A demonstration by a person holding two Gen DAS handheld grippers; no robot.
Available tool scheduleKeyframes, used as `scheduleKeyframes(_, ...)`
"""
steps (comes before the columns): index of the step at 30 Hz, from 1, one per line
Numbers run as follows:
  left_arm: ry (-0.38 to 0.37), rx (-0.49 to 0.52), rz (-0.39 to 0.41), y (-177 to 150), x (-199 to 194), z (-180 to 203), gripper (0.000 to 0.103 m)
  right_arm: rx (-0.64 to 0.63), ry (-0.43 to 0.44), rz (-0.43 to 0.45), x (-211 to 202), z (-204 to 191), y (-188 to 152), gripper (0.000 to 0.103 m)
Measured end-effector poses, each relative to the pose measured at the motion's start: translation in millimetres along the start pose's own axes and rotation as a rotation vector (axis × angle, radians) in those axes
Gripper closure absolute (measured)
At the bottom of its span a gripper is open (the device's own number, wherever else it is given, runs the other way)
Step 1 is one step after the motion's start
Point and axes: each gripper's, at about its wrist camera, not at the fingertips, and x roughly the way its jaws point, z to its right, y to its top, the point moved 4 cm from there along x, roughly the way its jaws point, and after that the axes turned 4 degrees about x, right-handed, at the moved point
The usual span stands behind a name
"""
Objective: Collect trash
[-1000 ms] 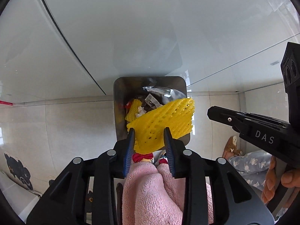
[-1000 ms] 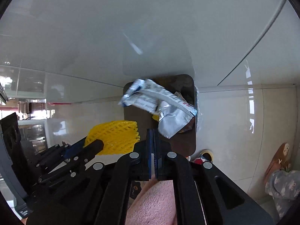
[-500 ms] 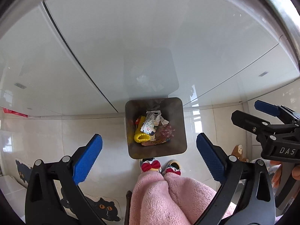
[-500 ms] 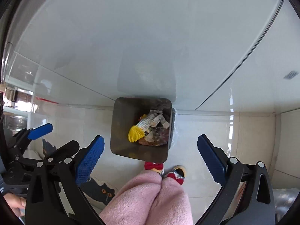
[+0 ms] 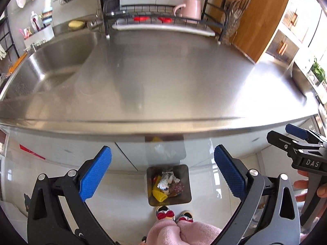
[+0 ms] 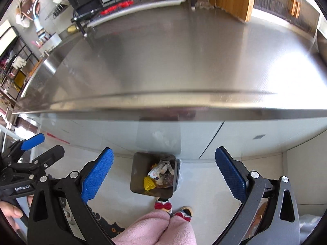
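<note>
Both tongs are seen spread to their widest above the front edge of a steel worktop (image 5: 163, 77), with nothing gripped or touched. The left tongs (image 5: 161, 173) have their blue pads (image 5: 96, 173) parted wide, and only the floor and the bin are framed in the gap. The right tongs (image 6: 163, 173) are held the same way, empty, just beside the left pair (each is caught at the edge of the other's view). The jaws of both have just been opening. The trash (image 5: 166, 186), a yellow foam net (image 6: 148, 183) and crumpled wrappers (image 6: 157, 171), is seen lying inside the square metal bin (image 5: 185, 201) on the floor below the worktop's front edge, by the person's slippers (image 5: 165, 214).
</note>
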Motion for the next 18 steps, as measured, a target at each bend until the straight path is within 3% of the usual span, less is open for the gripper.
scheduleKeyframes(5,0.024,-0.013,0.137,50,-57,-3,0.008,-0.021,-0.054,0.135,-63,-15,49,0.003)
scheduleKeyframes(8,0.028,0.006,0.167,74,-82,0,0.008,-0.019,-0.071,0.210,-94,-21,73,0.003)
scheduleKeyframes(10,0.026,0.014,0.173,87,-97,1,0.008,-0.015,-0.070,0.239,-111,-26,87,0.003)
scheduleKeyframes(14,0.102,0.059,0.223,106,-121,6,0.008,-0.001,-0.055,0.279,-140,-35,108,0.003)
scheduleKeyframes(18,0.105,0.064,0.279,126,-148,10,0.008,-0.003,-0.069,0.322,-163,-45,121,0.003)
